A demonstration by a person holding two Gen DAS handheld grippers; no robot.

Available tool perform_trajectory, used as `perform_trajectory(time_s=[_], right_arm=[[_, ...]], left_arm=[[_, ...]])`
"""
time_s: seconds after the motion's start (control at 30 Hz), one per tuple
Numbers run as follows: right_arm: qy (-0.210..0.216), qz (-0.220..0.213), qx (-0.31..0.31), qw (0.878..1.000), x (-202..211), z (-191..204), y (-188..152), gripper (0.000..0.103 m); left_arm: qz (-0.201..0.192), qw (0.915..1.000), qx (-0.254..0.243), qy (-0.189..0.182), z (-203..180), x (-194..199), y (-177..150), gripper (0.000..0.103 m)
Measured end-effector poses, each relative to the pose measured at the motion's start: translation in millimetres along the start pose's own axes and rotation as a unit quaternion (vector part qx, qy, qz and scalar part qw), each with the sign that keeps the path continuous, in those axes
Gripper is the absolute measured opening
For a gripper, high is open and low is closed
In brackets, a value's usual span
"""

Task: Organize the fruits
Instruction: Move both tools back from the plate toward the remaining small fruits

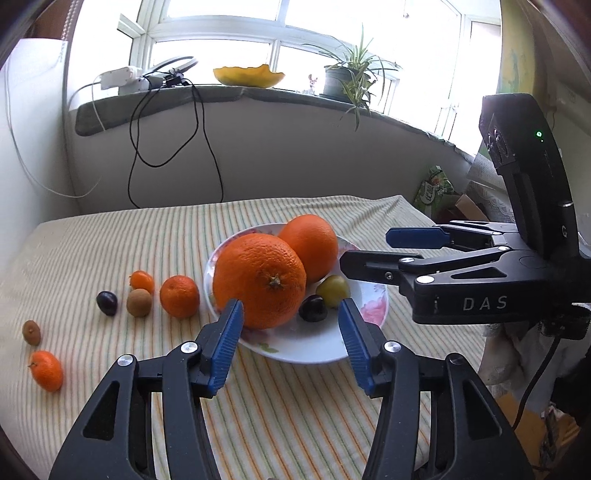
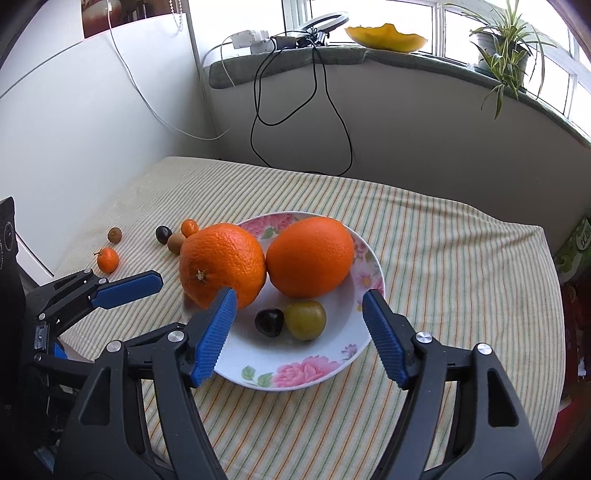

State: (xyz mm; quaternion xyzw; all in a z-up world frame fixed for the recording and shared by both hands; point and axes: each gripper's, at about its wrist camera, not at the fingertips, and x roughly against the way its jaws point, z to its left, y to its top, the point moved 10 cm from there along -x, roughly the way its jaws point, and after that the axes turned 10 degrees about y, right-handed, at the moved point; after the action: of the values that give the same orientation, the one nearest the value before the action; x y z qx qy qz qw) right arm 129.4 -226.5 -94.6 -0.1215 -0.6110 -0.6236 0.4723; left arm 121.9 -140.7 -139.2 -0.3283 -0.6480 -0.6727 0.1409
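Currently both the left gripper (image 1: 290, 317) and right gripper (image 2: 298, 308) are held spread and empty over the plate (image 2: 314, 369). Four fruits are seen on it; small ones lie left on the cloth (image 1: 110, 258). The mandarin (image 1: 179, 296), judged light, soft-skinned and roll-prone, should be gripped gently across its middle.

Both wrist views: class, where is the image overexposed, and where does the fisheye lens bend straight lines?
Left wrist view: window blown white, sill curves. Right wrist view: window washed out too, tablecloth stripes bow; plate stays sharp.
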Motion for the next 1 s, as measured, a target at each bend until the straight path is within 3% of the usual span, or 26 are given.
perform_trajectory(time_s=[0.03, 0.2, 0.57, 1.0], right_arm=[[0.001, -0.002, 0.000, 1.000, 0.3, 2.5, 0.6, 0.084], [0.012, -0.009, 0.004, 1.000, -0.2, 16.5, 4.0, 0.085], [0.045, -0.006, 0.031, 0.998, -12.7, 60.5, 10.2, 0.085], [0.080, 0.005, 0.056, 0.995, -33.3, 110.1, 13.8, 0.085]], left_arm=[[0.001, 1.0000, 0.002, 0.005, 4.2, 1.0, -1.3, 0.053], [0.005, 0.9995, 0.015, 0.027, 26.3, 6.9, -6.5, 0.060], [0.009, 0.9960, 0.044, 0.078, 79.5, 21.9, -16.2, 0.060], [0.004, 0.9919, 0.075, 0.103, 124.3, 33.3, -20.8, 0.060]])
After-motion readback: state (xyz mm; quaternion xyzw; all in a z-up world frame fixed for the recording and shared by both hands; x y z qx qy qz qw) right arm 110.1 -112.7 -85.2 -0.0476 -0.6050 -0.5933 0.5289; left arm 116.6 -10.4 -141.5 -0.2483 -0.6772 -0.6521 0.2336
